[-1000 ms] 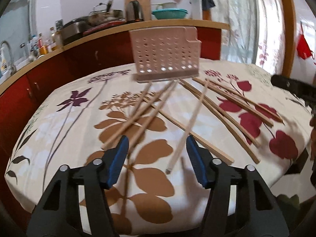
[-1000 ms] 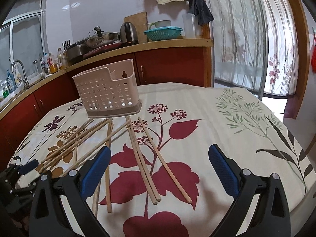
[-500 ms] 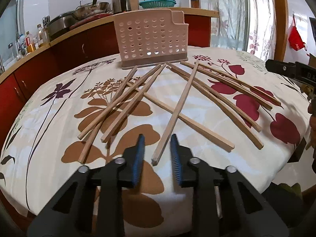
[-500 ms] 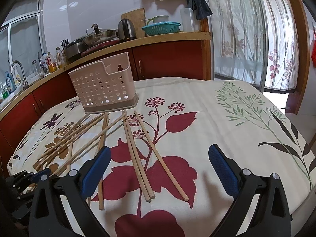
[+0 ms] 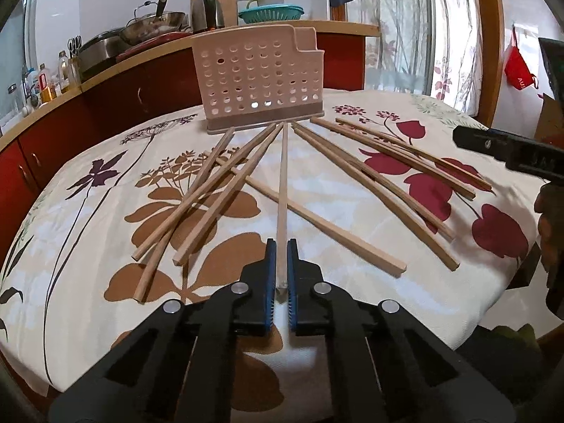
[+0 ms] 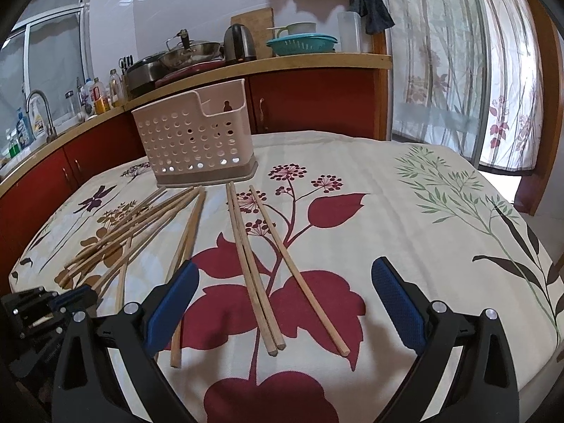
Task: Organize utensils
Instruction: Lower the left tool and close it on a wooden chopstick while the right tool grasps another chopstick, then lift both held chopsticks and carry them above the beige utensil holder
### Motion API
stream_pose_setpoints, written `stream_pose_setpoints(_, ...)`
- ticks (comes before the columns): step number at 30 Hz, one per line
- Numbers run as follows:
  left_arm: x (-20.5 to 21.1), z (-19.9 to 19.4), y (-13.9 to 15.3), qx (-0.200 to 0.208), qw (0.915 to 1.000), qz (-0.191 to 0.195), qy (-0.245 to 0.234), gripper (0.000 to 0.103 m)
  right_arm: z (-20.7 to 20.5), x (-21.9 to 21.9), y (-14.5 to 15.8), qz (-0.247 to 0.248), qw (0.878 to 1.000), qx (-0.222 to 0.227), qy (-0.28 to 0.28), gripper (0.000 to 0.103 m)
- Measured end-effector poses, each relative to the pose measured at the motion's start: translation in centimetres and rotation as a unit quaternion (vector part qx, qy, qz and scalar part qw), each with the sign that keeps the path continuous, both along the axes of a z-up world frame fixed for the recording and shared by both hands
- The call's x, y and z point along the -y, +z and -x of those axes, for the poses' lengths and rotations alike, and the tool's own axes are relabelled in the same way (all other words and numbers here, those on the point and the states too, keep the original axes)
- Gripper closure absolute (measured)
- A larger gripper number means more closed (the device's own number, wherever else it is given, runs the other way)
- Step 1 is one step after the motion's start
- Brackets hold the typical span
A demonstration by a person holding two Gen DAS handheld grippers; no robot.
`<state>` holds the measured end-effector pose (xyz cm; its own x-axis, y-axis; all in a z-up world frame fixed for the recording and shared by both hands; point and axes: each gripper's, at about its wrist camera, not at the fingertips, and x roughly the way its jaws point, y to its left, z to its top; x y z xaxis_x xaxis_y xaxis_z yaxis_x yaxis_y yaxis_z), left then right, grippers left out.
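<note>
Several wooden chopsticks lie fanned out on the flowered tablecloth in front of a pink perforated utensil holder (image 5: 259, 81), also in the right wrist view (image 6: 197, 137). My left gripper (image 5: 281, 246) is shut on the near end of one chopstick (image 5: 282, 190), which points straight at the holder. It also shows at the lower left of the right wrist view (image 6: 67, 298). My right gripper (image 6: 283, 298) is open and empty, low over a pair of chopsticks (image 6: 252, 264) and a single one (image 6: 299, 271).
The round table's near edge (image 5: 387, 345) drops off just below my left gripper. A kitchen counter (image 6: 246, 67) with pots, a kettle and bottles runs behind the table. My right gripper shows at the right of the left wrist view (image 5: 507, 151).
My left gripper moved forward and its jaws closed from wide open onto the end of one chopstick. My right gripper stayed open and moved a little closer to the table.
</note>
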<state>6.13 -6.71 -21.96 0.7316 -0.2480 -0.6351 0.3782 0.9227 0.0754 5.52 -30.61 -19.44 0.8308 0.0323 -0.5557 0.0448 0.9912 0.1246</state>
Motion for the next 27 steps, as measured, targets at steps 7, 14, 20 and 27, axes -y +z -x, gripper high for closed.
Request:
stream_pose_setpoints(7, -0.1, 0.3, 0.7, 0.006, 0.9999, 0.008, -0.002, 0.096, 0.5, -1.5, -0.4, -0.015, 0.999, -0.002, 0.036, 0.046)
stream_pose_setpoints(14, -0.4, 0.3, 0.8, 0.007, 0.9999, 0.013, 0.003, 0.096, 1.3, -4.8, -1.9, 0.006, 0.995, -0.010, 0.095, 0.062)
stream_pose_setpoints(20, -0.5, 0.3, 0.8, 0.006, 0.9999, 0.014, 0.004, 0.096, 1.8, -5.9, -3.3, 0.018, 0.993, -0.017, 0.119, 0.073)
stream_pose_setpoints(27, -0.6, 0.3, 0.8, 0.006, 0.9999, 0.015, 0.005, 0.096, 2.9, -6.8, -4.1, 0.041, 0.989, 0.003, 0.139, 0.091)
